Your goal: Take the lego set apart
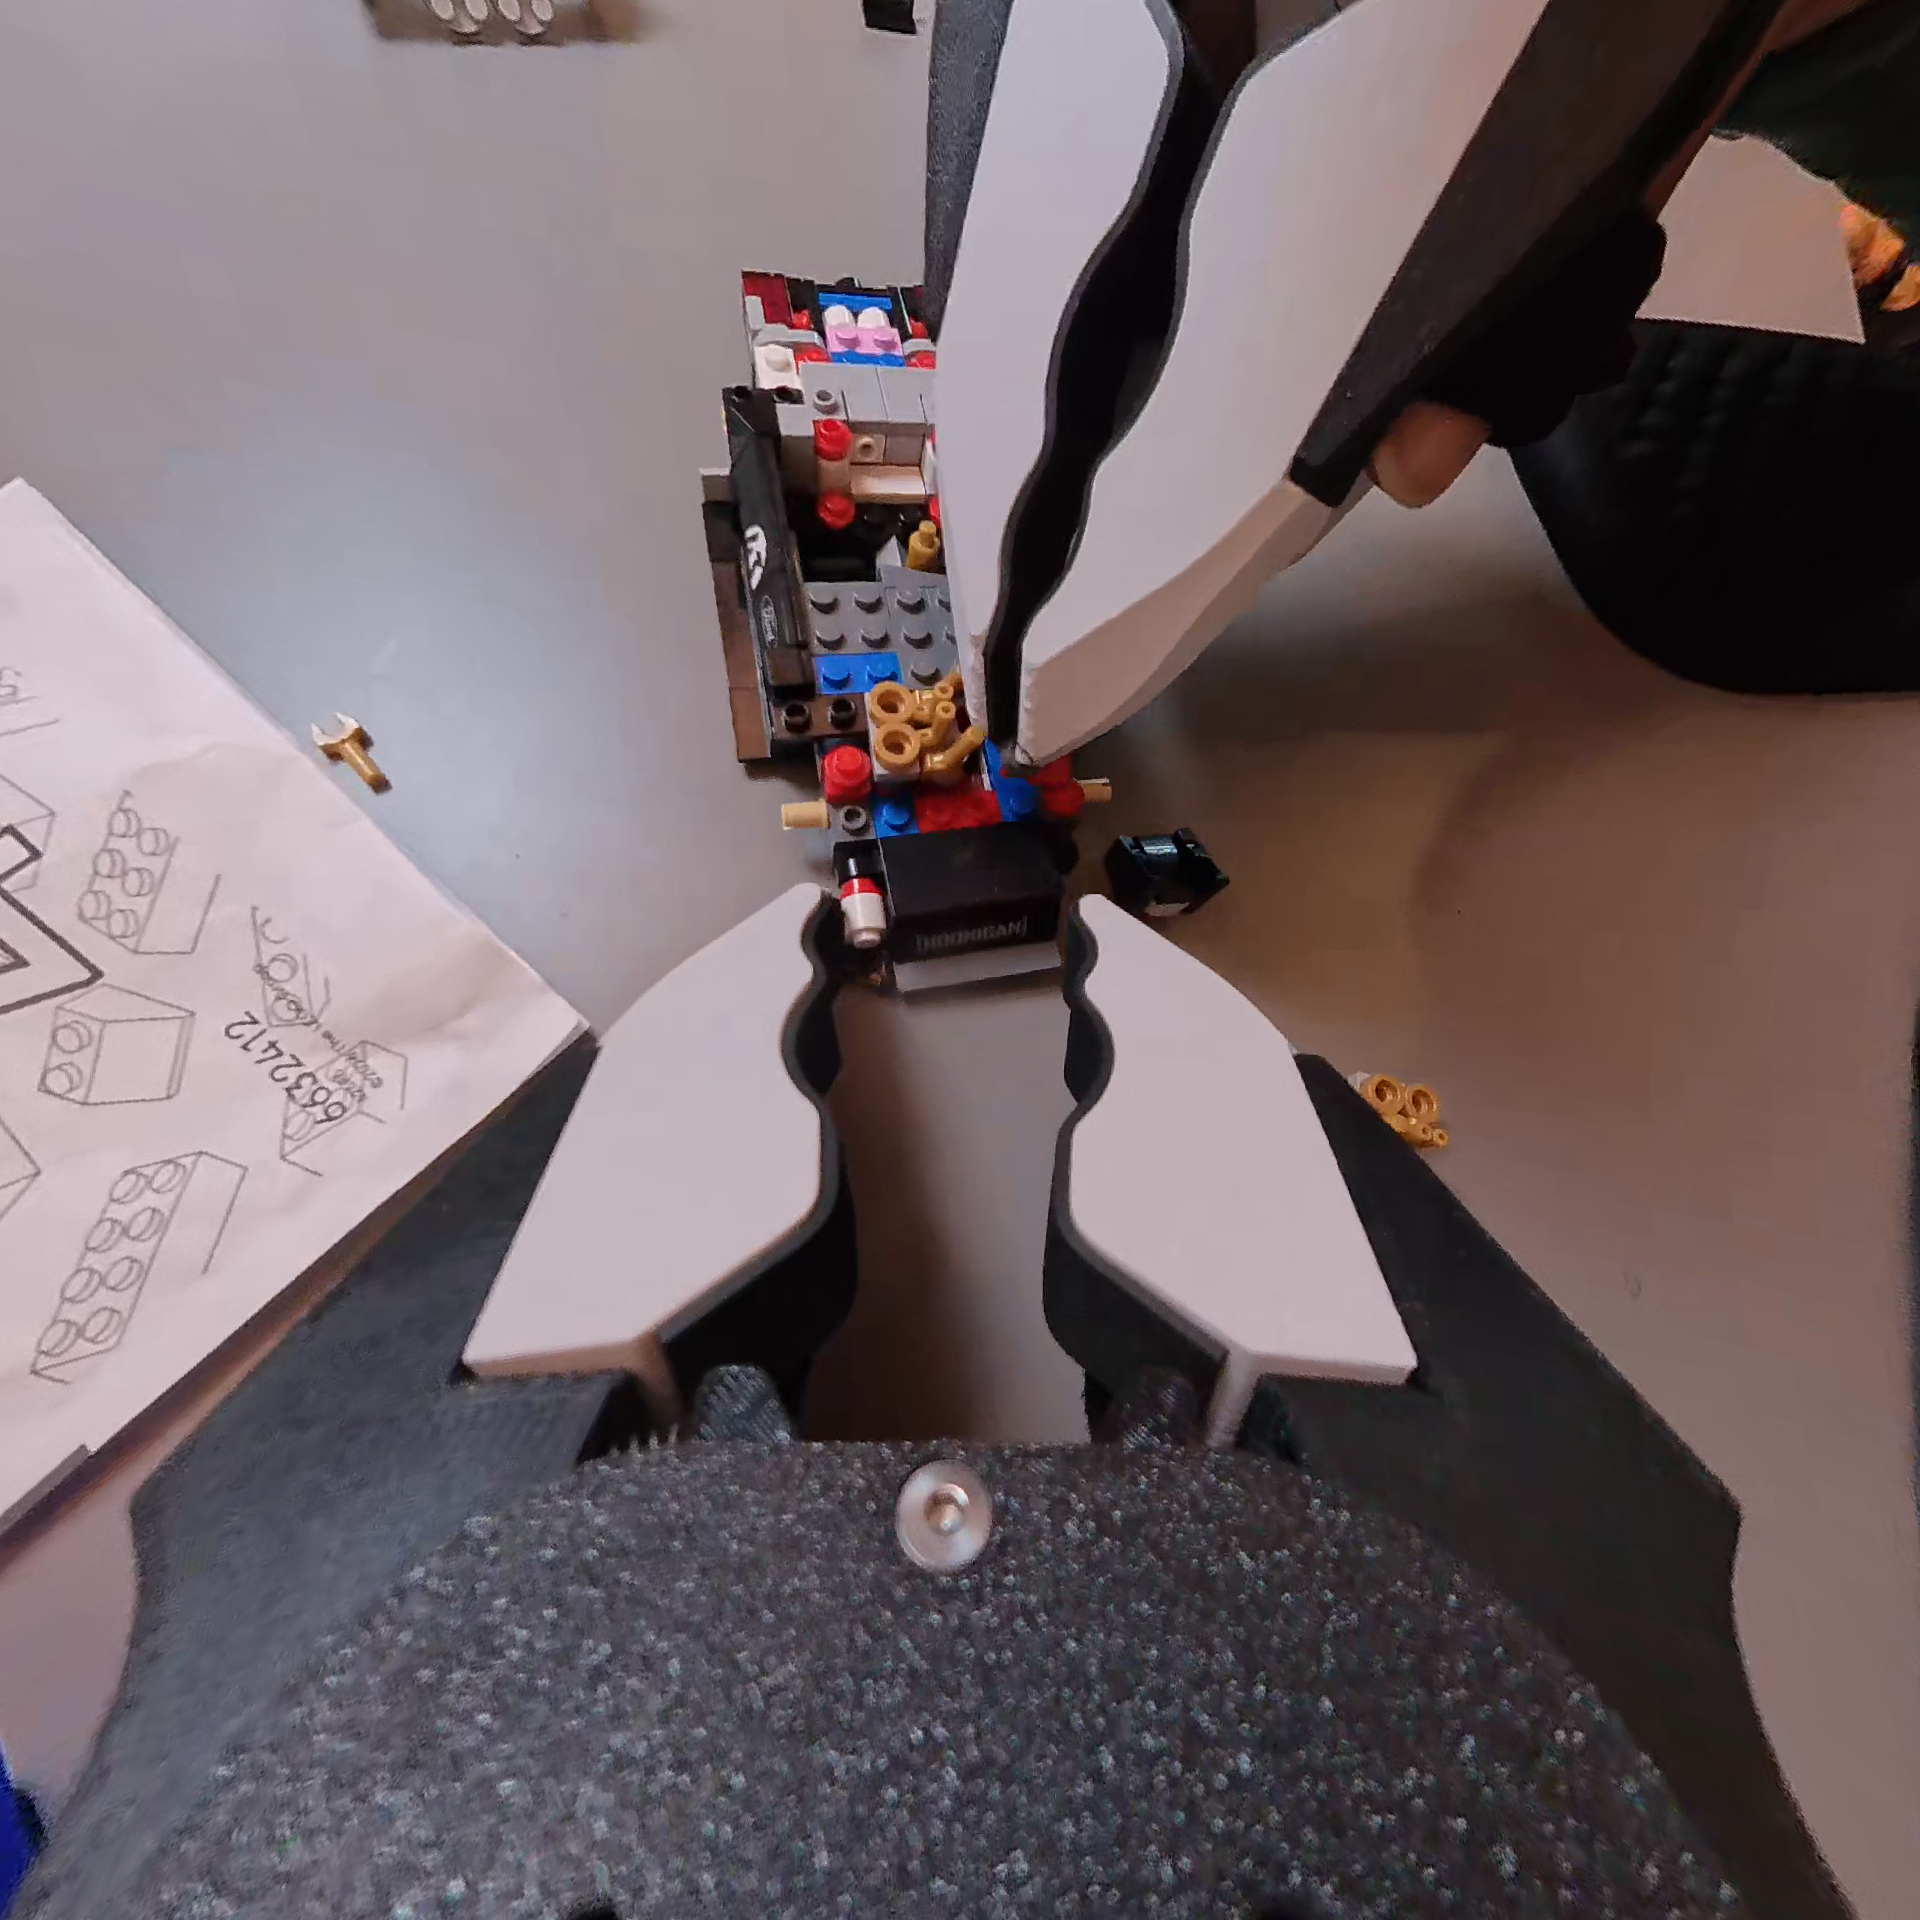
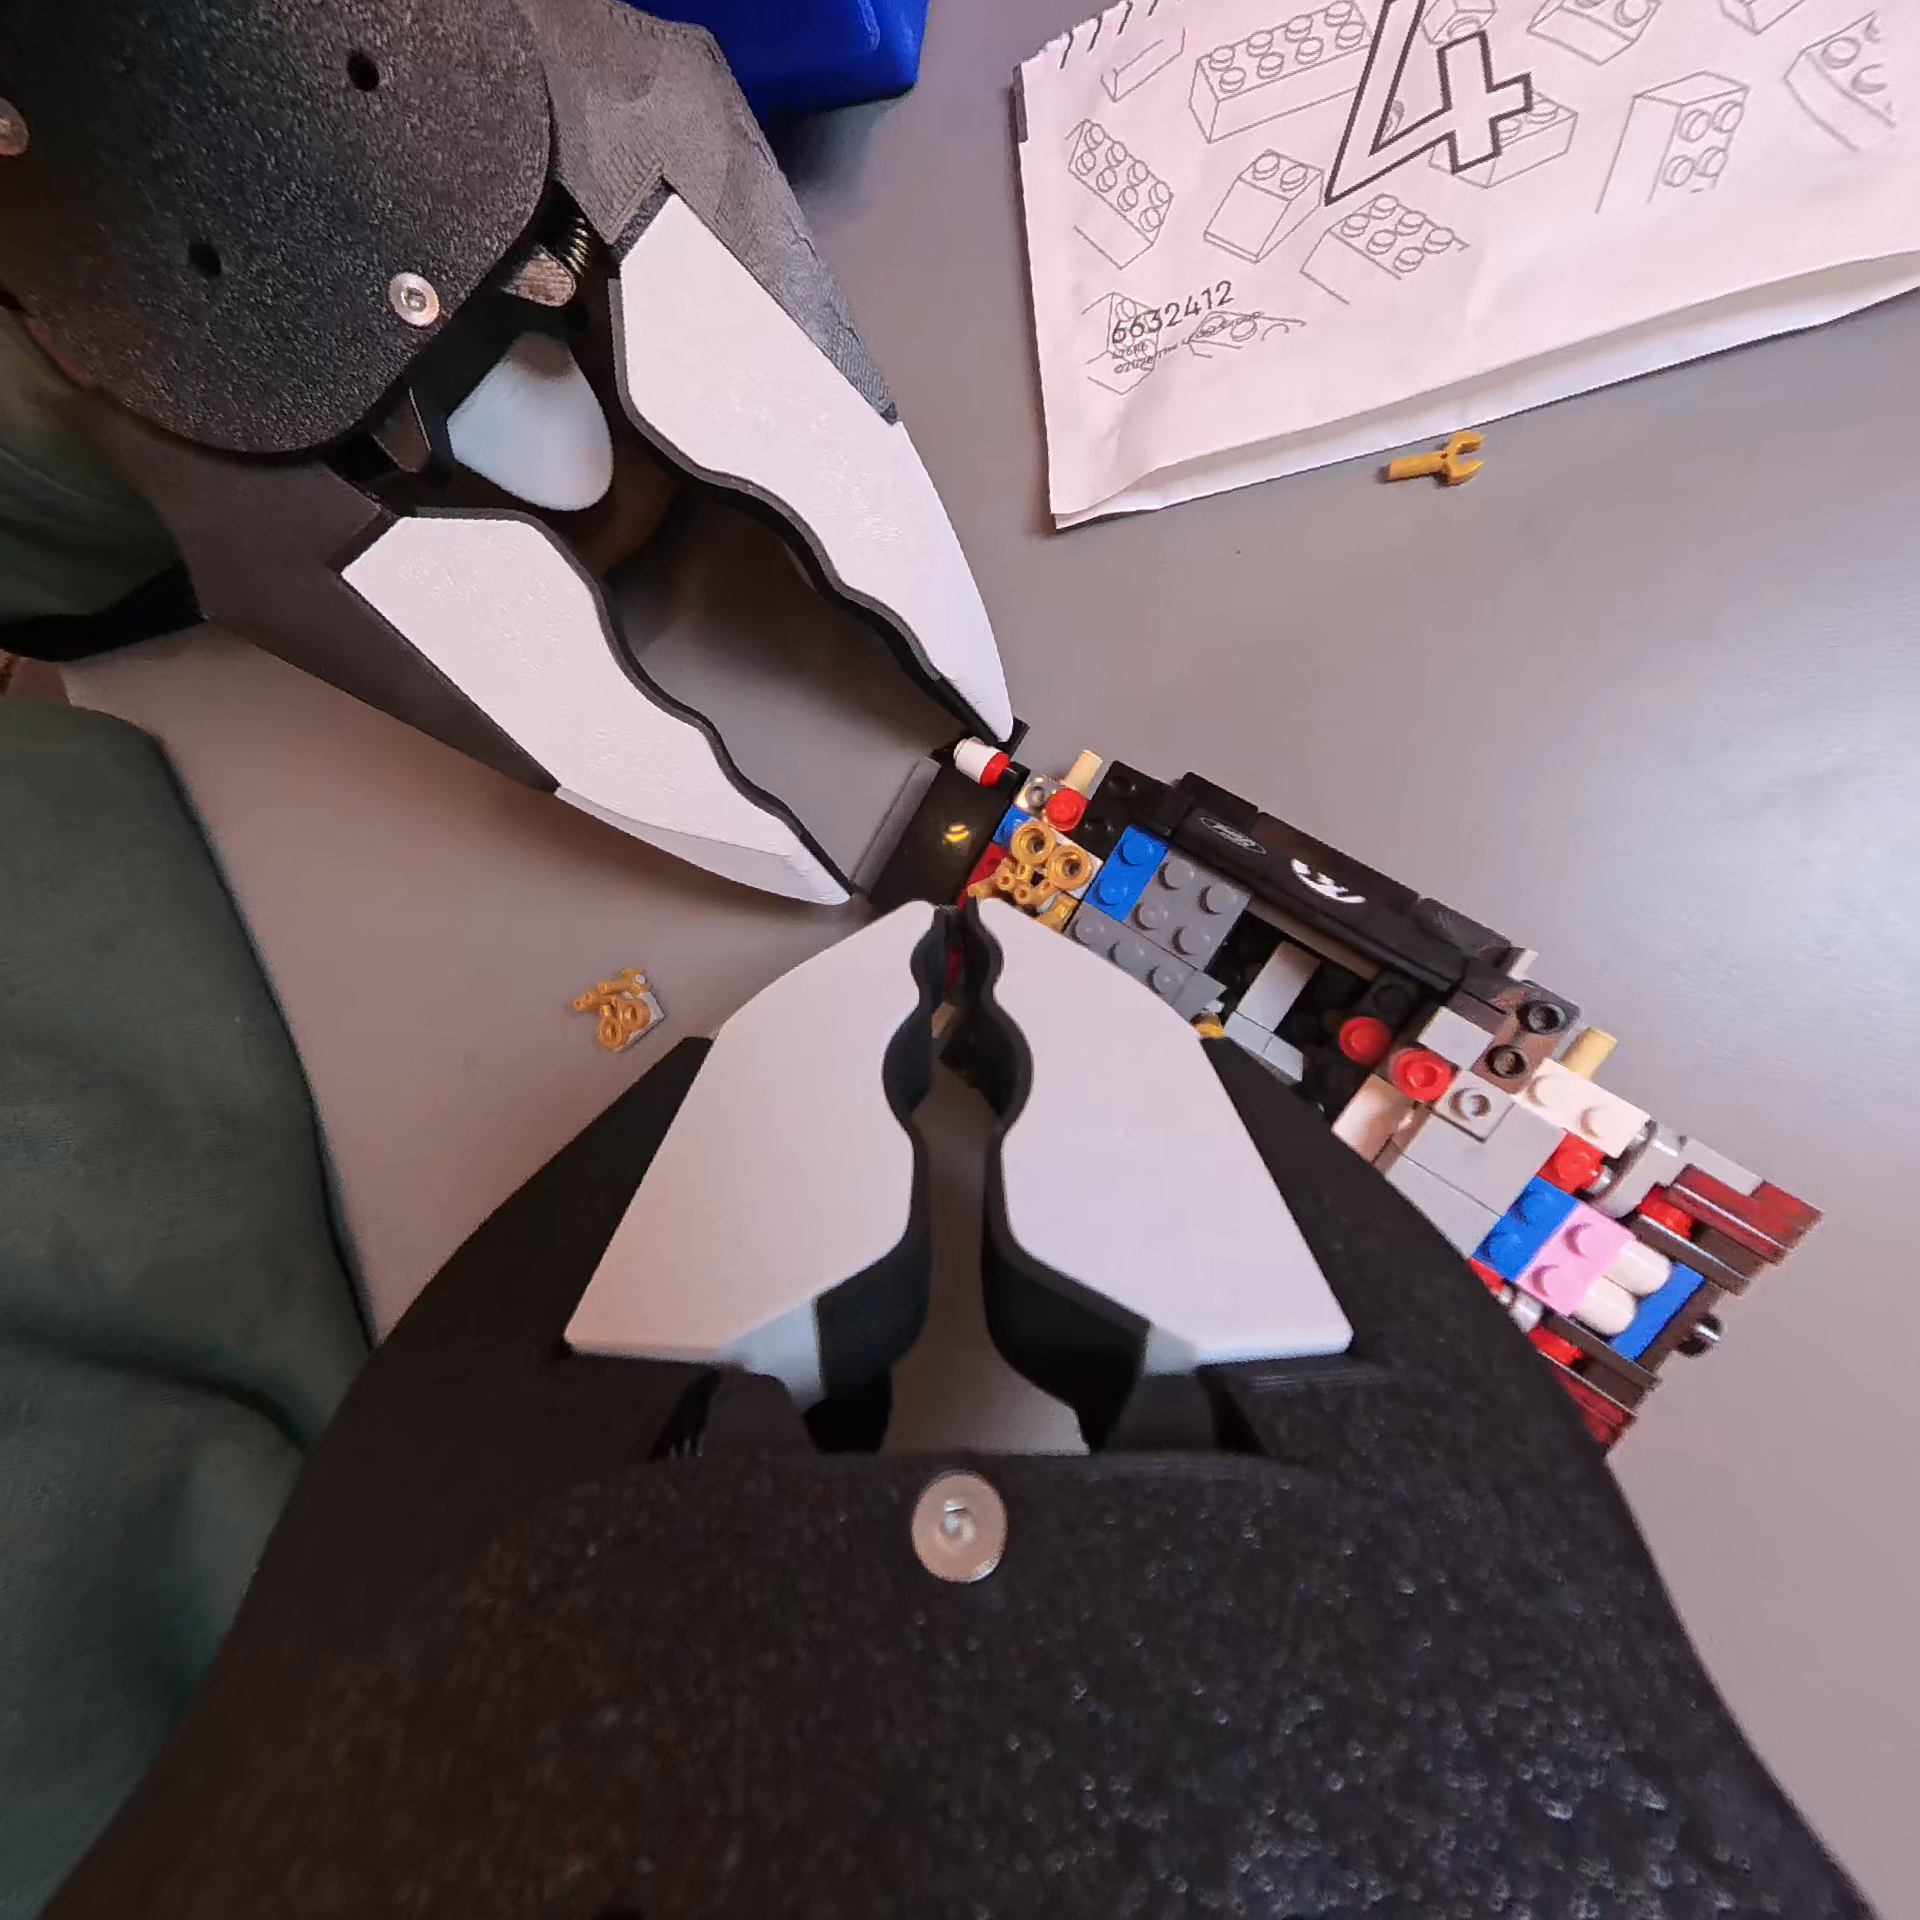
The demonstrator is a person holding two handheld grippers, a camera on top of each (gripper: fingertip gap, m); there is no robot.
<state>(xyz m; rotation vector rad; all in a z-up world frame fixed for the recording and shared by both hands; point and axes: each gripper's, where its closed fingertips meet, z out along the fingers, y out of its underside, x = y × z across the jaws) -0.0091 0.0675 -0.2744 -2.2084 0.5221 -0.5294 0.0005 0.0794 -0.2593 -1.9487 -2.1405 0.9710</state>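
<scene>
Left tool [image 1: 943, 940]: jaws apart, straddling the black end block of the long multicoloured brick-built lego set [image 1: 862, 613].
Right tool [image 2: 958, 912]: jaws together, tips pinched at the set's side edge; grasped piece unclear.
Set: flat on grey desk [image 1: 364, 364].
White printed paper bag [image 2: 1455, 239]: beyond set.

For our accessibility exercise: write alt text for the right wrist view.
The right gripper, nearly shut, pinches one end of a partly dismantled lego car on a grey table, while the open left gripper braces its black end block; a printed paper bag lies beyond.
</scene>
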